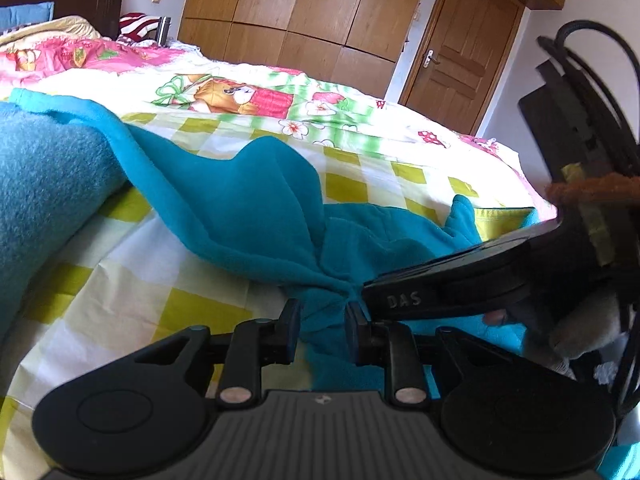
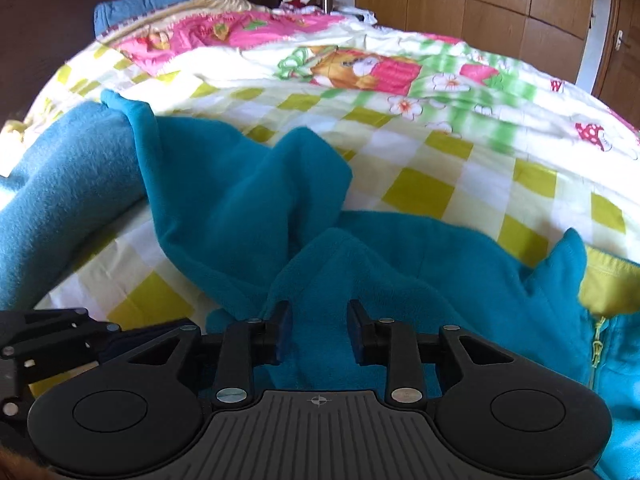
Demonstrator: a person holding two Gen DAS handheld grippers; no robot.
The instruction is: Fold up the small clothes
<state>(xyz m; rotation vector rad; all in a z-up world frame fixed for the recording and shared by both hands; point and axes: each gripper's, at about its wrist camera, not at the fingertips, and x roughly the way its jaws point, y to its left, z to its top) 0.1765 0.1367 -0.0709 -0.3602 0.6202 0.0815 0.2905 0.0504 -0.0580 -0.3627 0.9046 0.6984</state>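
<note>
A teal fleece jacket (image 1: 256, 200) lies crumpled on the bed, its yellow-green zip (image 2: 596, 344) and lining showing at the right. My left gripper (image 1: 324, 328) is shut on a bunched fold of the fleece, and the cloth gathers to a narrow waist between its fingers. The right gripper's black body (image 1: 460, 280) comes in from the right, its tip close beside that pinch. In the right wrist view my right gripper (image 2: 320, 332) stands over the fleece (image 2: 248, 200). Cloth lies between its fingers without gathering, and the pads do not press on it. The left gripper's linkage (image 2: 48, 340) shows at the lower left.
The bed has a yellow-and-white checked cover (image 1: 400, 184) with cartoon prints. A thick grey-blue blanket (image 1: 44, 200) lies at the left. A dark headboard (image 2: 60, 20) and a blue pillow (image 2: 140, 4) are at the far end. Wooden wardrobes (image 1: 304, 12) and a door (image 1: 460, 48) stand behind.
</note>
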